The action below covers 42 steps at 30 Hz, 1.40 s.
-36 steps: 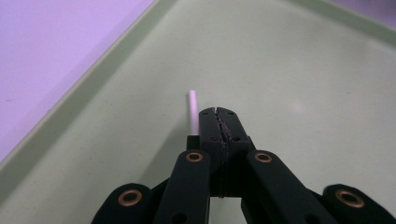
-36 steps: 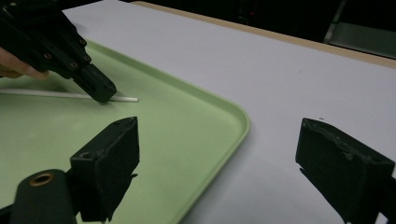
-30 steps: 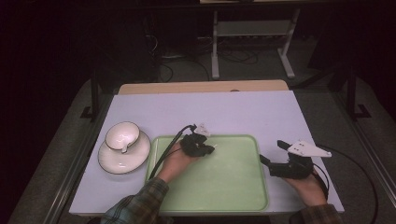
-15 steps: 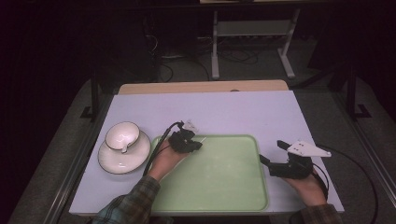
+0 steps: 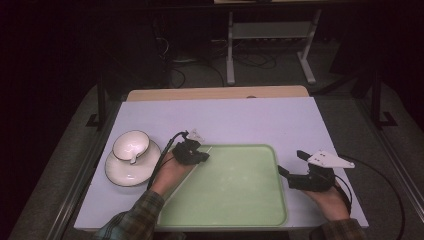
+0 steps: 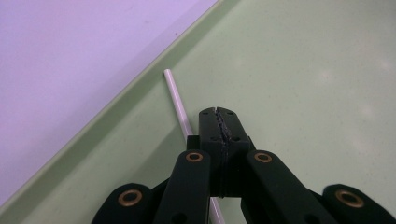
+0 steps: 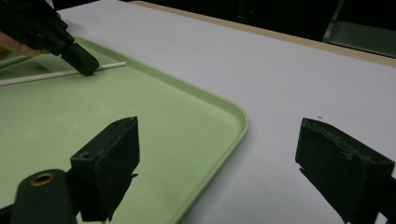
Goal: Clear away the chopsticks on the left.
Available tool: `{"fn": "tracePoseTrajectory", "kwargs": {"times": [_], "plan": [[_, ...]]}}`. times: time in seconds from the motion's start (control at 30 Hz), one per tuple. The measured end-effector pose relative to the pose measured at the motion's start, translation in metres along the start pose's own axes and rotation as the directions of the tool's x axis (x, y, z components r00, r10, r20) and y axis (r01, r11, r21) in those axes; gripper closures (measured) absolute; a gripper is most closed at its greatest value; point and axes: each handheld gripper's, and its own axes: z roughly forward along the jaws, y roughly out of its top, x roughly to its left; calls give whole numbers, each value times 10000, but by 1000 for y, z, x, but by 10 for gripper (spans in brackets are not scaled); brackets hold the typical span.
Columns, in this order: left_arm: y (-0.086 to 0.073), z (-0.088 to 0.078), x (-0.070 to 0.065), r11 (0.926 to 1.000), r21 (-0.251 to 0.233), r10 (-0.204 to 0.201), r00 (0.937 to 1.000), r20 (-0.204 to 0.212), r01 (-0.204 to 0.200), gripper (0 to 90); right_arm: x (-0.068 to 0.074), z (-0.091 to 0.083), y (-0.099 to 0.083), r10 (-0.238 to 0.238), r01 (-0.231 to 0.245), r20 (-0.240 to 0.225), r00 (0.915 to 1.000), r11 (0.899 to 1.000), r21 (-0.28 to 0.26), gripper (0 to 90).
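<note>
Count at the table:

- Trays: one, green (image 5: 235,220).
- Sticks: one, thin and white (image 6: 176,95), lying in the tray along its edge.
- Saucers: one, white (image 5: 120,175), left of the tray.
- Cups: one, white (image 5: 129,146), tilted on the saucer.
- Grippers: two, left (image 5: 202,156) and right (image 5: 292,167), one per hand.
- Hands: two.
- Cables: two, one trailing from each gripper.
- Grey three-cornered plates: two, one atop each gripper.

The stick (image 6: 176,96) lay in the tray (image 5: 240,200), just beside the left gripper (image 5: 200,154). The bowl (image 5: 129,146) sat on the plate (image 5: 120,175), left of it.
</note>
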Motion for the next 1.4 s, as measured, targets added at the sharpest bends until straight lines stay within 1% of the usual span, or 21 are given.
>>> {"fn": "tracePoseTrajectory", "kwargs": {"times": [0.37,0.4,0.53,0.87,1.0,1.07,1.17,1.23,1.3,1.4], "plan": [[-17,-15,9,9992,-55,-398,9985,-371,397,900,0,0,0,9,-9,7,10000,10000,-3,129],[-18,-16,9,9993,-48,-379,9985,-399,377,900,0,0,0,13,-13,14,10000,10000,7,129],[-26,-22,8,9989,-34,-466,9977,-495,465,900,0,0,0,20,-20,15,10000,10000,-4,129],[-47,-41,3,9989,68,-451,9975,-550,456,900,0,-1,0,19,-19,18,10000,10000,-42,129],[-56,-48,-1,9984,39,-554,9975,-449,557,899,0,-1,0,30,-30,10,10000,10000,-39,129],[-60,-51,-5,9978,21,-660,9976,-229,661,899,0,-1,0,28,-28,18,10000,10000,-34,129],[-66,-55,-12,9980,7,-633,9980,23,633,899,0,-1,0,31,-30,26,10000,10000,-48,129],[-69,-57,-16,9987,96,-493,9988,40,493,898,0,-2,0,31,-31,26,10000,10000,-46,129],[-73,-60,-18,9989,82,-466,9989,46,466,898,0,-1,0,31,-31,25,10000,10000,-43,129],[-77,-64,-18,9985,91,-538,9986,5,538,895,0,-1,0,-3,3,15,10000,10000,-21,129]]}}
